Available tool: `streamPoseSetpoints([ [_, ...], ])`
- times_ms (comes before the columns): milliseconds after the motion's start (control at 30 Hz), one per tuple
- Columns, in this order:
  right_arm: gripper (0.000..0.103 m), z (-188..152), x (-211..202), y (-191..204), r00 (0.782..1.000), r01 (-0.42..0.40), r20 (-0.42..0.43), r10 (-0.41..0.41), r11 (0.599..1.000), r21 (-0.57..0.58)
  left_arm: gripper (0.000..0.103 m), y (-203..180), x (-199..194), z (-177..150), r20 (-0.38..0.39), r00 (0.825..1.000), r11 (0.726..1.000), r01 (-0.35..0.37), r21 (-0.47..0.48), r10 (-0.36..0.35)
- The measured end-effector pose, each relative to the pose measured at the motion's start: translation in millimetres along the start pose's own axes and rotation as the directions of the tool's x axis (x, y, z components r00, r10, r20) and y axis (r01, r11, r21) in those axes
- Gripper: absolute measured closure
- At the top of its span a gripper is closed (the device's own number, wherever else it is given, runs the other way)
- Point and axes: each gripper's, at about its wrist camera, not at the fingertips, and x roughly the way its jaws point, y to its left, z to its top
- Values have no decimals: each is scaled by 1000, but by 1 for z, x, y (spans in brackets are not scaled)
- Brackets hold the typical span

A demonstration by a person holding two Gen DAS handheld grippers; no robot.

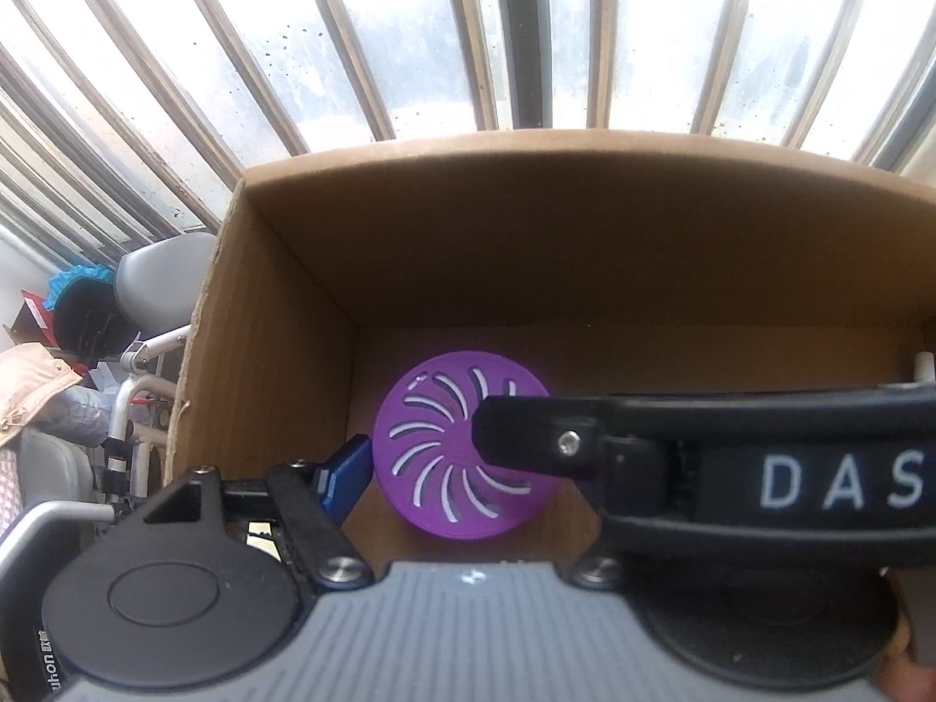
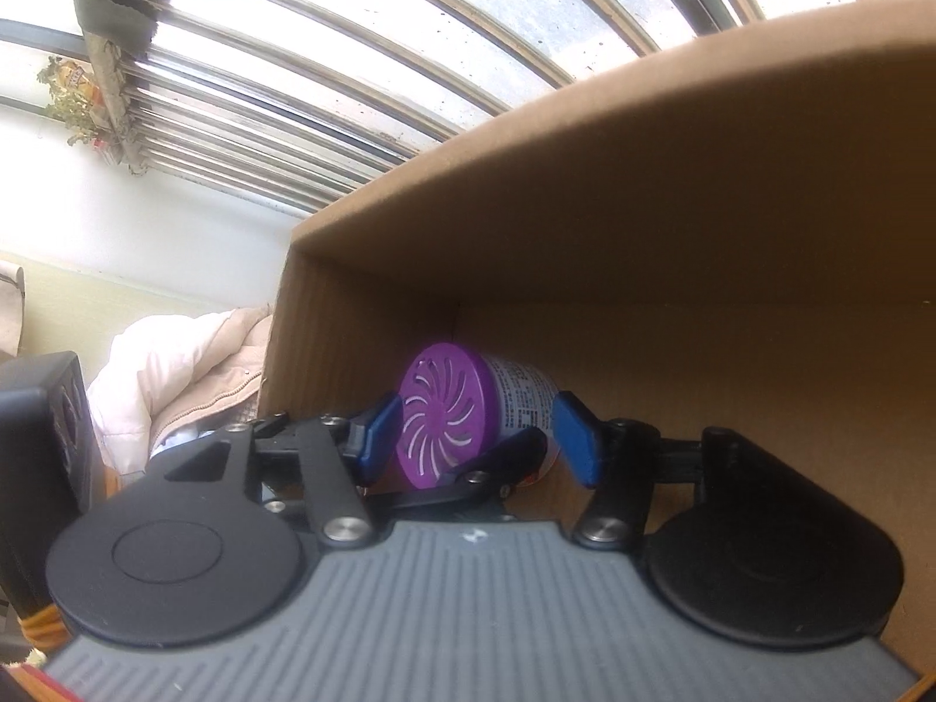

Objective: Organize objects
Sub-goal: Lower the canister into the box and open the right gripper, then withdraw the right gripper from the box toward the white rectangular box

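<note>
Right tool (image 2: 477,436) reaches into box (image 2: 673,222), jaws straddling canister (image 2: 444,415).

Label print on the purple-lidded canister (image 2: 468,409) too blurred to be read, its right side (image 1: 462,444) hidden by the right hand-held gripper (image 1: 702,456)

we see a can (image 2: 468,415) lying on its side in the cardboard box (image 2: 643,222), near the box's left wall, its vented cap (image 1: 462,447) toward us. the right gripper (image 2: 477,439) is in the box, one finger at each side of the can. behind the box stands a barred window (image 1: 409,29).
</note>
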Motion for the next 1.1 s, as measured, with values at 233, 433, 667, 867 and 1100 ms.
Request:
streamPoseSetpoints([
  [233, 38, -14, -38, 14, 999, 14, 52, -12, 999, -45, 25, 16, -51, -18, 81, 996, 998, 36, -50, -32],
  [433, 29, -30, -87, 35, 992, 13, 130, -2, 996, -86, 23, 40, -101, 12, 191, 978, 988, 105, -115, -81],
  [667, 23, -88, -155, 71, 968, -49, 241, 72, 994, -99, 23, 68, -174, -56, 247, 965, 973, 138, -182, -91],
  [867, 22, -157, -199, 89, 945, -88, 307, 110, 993, -83, 22, 81, -222, -111, 287, 957, 989, 82, -127, -42],
  [1100, 22, -234, -218, 79, 945, -52, 322, 57, 998, -23, 22, 67, -216, -178, 298, 941, 986, 164, 4, -158],
])
